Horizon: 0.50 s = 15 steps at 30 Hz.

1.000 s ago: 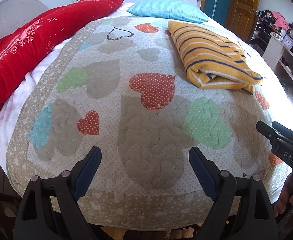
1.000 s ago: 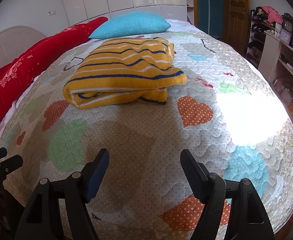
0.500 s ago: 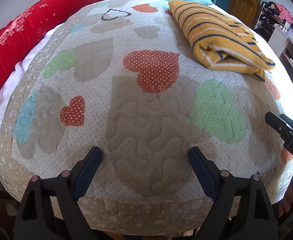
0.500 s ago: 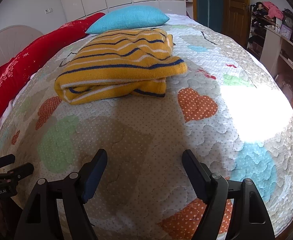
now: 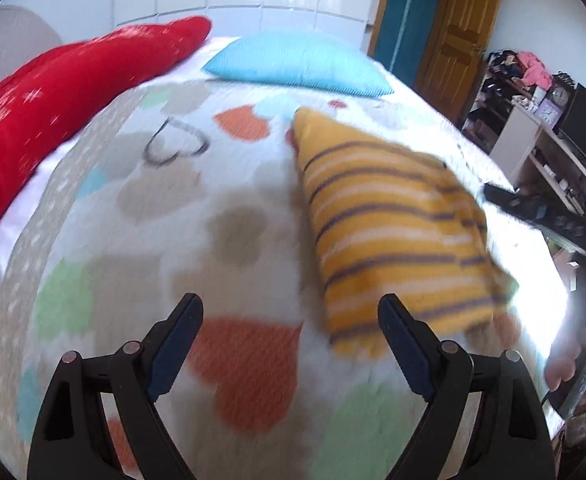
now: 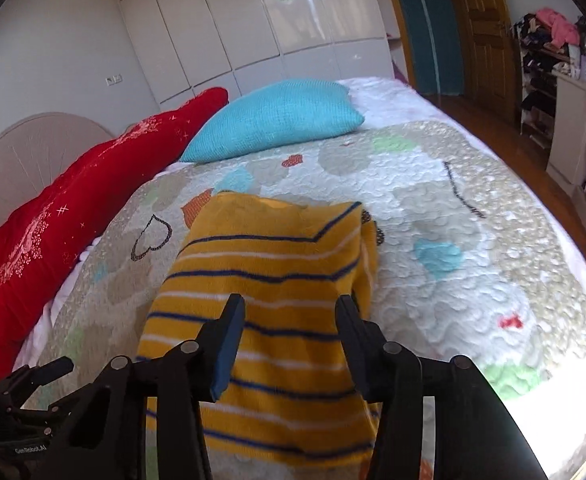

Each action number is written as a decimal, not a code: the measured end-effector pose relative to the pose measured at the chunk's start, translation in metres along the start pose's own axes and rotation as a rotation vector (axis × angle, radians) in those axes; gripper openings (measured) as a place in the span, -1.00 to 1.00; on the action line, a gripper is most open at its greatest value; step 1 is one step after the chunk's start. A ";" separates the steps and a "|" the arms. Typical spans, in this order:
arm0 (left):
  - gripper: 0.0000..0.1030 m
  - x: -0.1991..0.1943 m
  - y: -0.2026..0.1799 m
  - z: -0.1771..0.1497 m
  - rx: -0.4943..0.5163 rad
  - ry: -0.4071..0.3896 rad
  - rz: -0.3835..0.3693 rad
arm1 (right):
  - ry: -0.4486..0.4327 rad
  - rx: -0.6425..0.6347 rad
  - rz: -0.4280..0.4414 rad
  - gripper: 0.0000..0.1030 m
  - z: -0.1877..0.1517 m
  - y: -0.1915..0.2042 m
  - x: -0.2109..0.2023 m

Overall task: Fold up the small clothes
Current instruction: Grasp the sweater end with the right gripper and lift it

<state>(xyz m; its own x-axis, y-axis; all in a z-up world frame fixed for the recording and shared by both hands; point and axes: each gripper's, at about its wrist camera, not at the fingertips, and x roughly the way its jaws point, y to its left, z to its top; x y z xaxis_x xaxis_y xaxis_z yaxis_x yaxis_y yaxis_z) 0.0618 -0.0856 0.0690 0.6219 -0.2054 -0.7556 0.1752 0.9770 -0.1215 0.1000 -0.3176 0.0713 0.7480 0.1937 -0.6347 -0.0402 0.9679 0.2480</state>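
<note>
Both grippers poised over a folded garment on a quilted bed.

The folded mustard-yellow knit sweater with navy and white stripes [image 6: 277,300] lay on the heart-patterned quilted bedspread [image 6: 473,240]. The right gripper [image 6: 289,312] hovered above it, jaws apart; the left gripper [image 5: 291,312] gaped empty beside it. A shallow pinch would likely catch one soft layer, spilling the fold.

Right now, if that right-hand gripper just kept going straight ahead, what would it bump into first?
Most likely the folded yellow knit sweater with navy and white stripes: it fills the gap between the open right gripper jaws. How far above it they sit is unclear.
</note>
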 end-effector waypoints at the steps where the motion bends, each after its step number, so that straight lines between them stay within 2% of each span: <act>1: 0.71 0.015 -0.006 0.009 0.012 0.006 -0.006 | 0.040 0.008 0.004 -0.10 0.008 -0.004 0.022; 4: 0.71 0.062 -0.021 0.014 0.039 0.108 0.003 | 0.117 0.012 -0.079 -0.11 0.020 -0.023 0.077; 5: 0.72 0.078 -0.025 0.010 0.049 0.159 0.006 | 0.129 0.029 -0.081 -0.02 0.022 -0.033 0.090; 6: 0.72 0.086 -0.026 0.006 0.049 0.180 0.001 | 0.131 0.060 -0.078 0.10 0.025 -0.043 0.100; 8: 0.72 0.087 -0.025 0.002 0.036 0.161 -0.009 | 0.127 0.117 -0.097 0.65 0.030 -0.061 0.111; 11: 0.72 0.070 -0.022 0.007 0.034 0.158 -0.017 | 0.134 0.165 -0.062 0.65 0.034 -0.078 0.118; 14: 0.71 0.029 -0.028 0.024 0.064 0.050 -0.087 | 0.043 0.176 -0.050 0.49 0.034 -0.077 0.086; 15: 0.72 0.022 -0.031 0.031 0.077 0.024 -0.085 | 0.011 0.176 -0.052 0.48 0.031 -0.074 0.071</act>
<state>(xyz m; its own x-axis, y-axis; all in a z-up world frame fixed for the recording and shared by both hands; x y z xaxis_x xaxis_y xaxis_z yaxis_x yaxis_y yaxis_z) 0.0940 -0.1227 0.0759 0.5840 -0.2847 -0.7602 0.2850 0.9488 -0.1364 0.1765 -0.3802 0.0305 0.7385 0.1472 -0.6580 0.1152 0.9340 0.3383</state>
